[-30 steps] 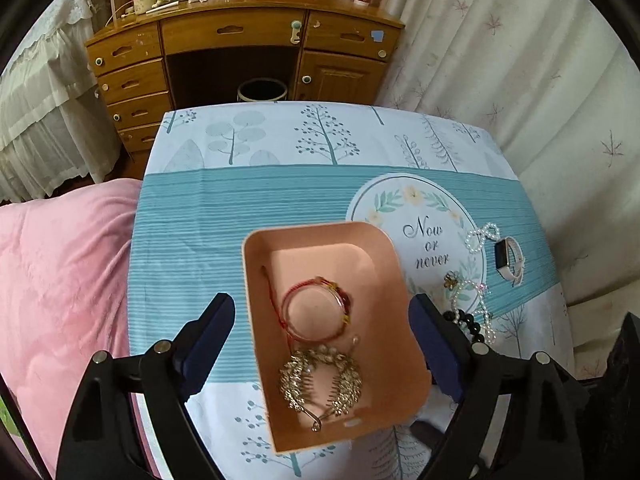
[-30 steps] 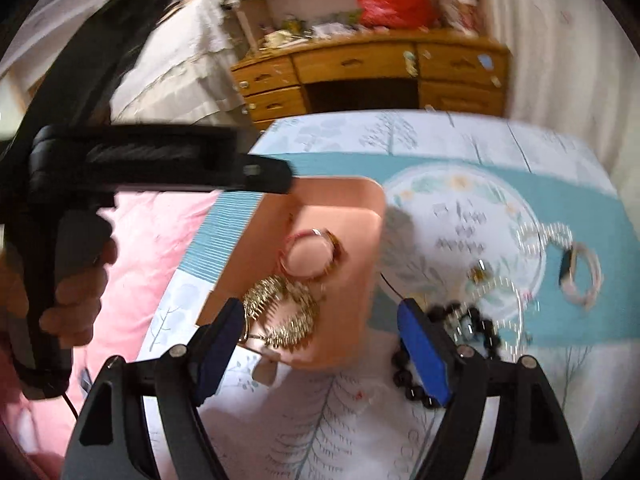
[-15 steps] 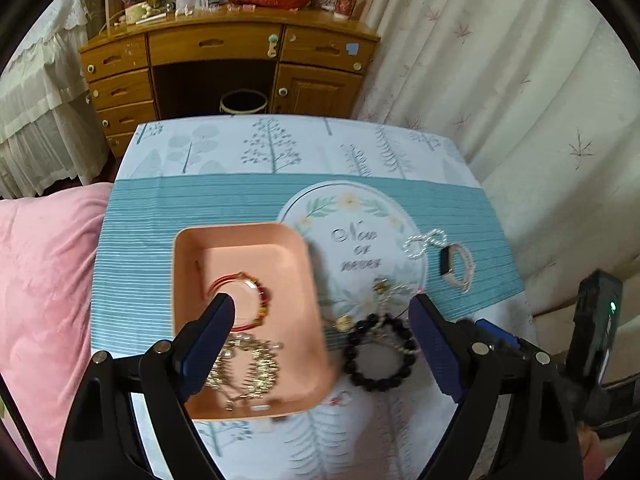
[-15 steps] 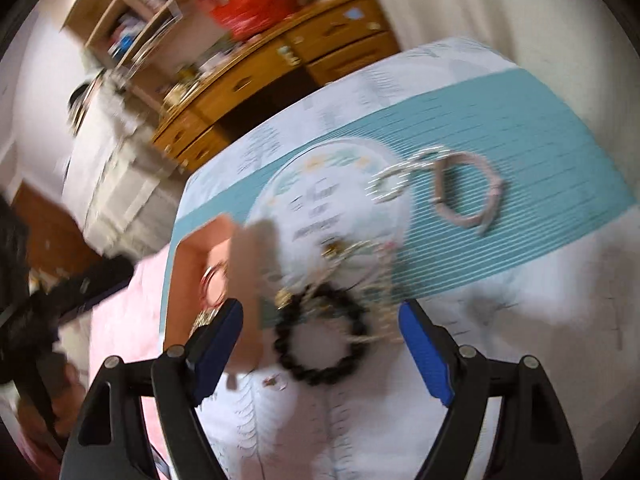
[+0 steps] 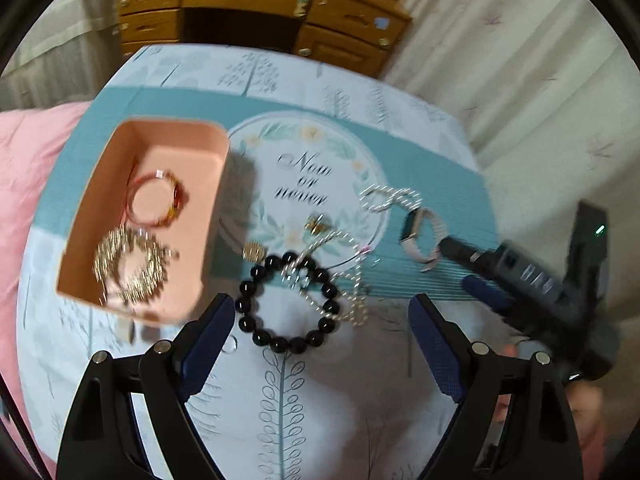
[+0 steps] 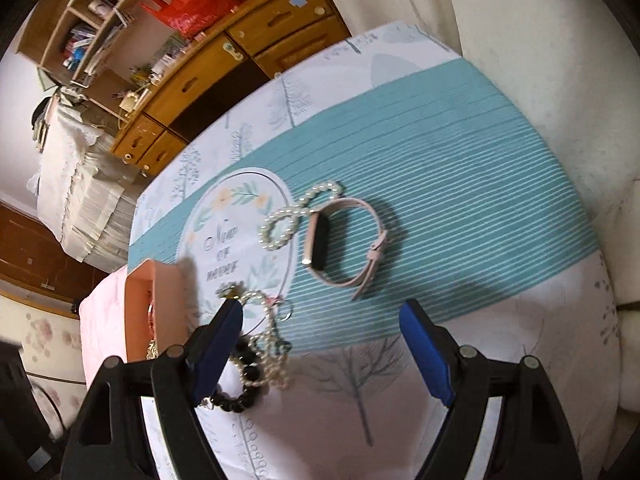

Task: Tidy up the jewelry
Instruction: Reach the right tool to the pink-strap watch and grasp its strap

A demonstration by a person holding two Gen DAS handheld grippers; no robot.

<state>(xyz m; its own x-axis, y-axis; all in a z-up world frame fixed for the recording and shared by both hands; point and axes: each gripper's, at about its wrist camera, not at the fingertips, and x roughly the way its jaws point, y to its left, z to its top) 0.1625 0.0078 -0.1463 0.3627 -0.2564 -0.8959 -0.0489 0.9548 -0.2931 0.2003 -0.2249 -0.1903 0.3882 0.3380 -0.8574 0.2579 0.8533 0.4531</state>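
Your right tool [image 6: 320, 348] is hovering with both fingers spread and nothing between them. Ahead of its gap the pink-strapped watch [image 6: 344, 246] is lying on the teal-striped cloth of the worktop [image 6: 460, 128], its black face running front to back. Your left tool [image 5: 320, 336], also spread and holding nothing, is sitting over the black bead bracelet [image 5: 288, 300], well apart from the watch. The pink tray [image 5: 200, 220] is lying to the left. The cloth is reading "Now or never" [image 5: 306, 178].

The left wrist view looked down from close above the bench [image 5: 320, 420], facing the wooden desk [image 5: 256, 4] beyond its fingers [image 5: 208, 336]; the right wrist view looked nearer, tilted, sharing the watch [image 6: 344, 248] and the black bead bracelet [image 5: 288, 300]
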